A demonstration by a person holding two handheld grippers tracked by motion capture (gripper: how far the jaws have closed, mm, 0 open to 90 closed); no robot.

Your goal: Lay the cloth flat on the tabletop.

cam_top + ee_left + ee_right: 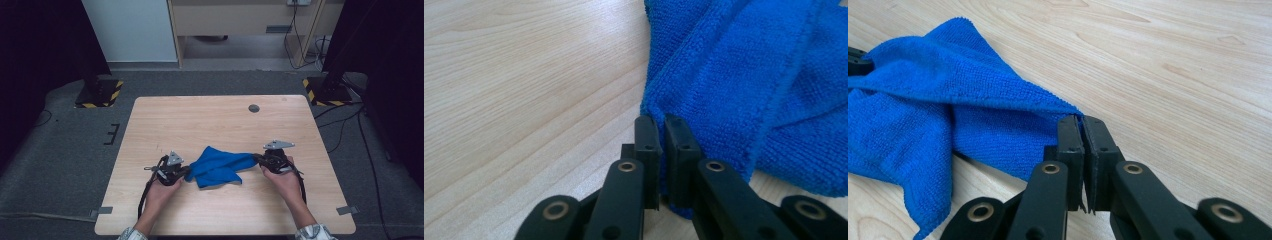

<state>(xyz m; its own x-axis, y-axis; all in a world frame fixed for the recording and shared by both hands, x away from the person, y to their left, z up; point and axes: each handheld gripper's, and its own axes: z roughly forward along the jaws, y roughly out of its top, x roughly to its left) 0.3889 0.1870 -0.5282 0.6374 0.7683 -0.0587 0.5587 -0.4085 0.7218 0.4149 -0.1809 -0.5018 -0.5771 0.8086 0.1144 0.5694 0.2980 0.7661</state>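
The left gripper [186, 173] and right gripper [256, 159] each have jaws pinching opposite corners of the blue cloth [218, 166] above the counter [200, 120].

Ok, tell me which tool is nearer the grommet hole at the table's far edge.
Right. The right tool grips the blue cloth almost straight below the grommet hole; the left tool, clamped on the cloth's opposite corner, sits farther off.

light: even, overhead | shadows: soft | room edges: dark | near fingers [646, 150]: slightly blurred
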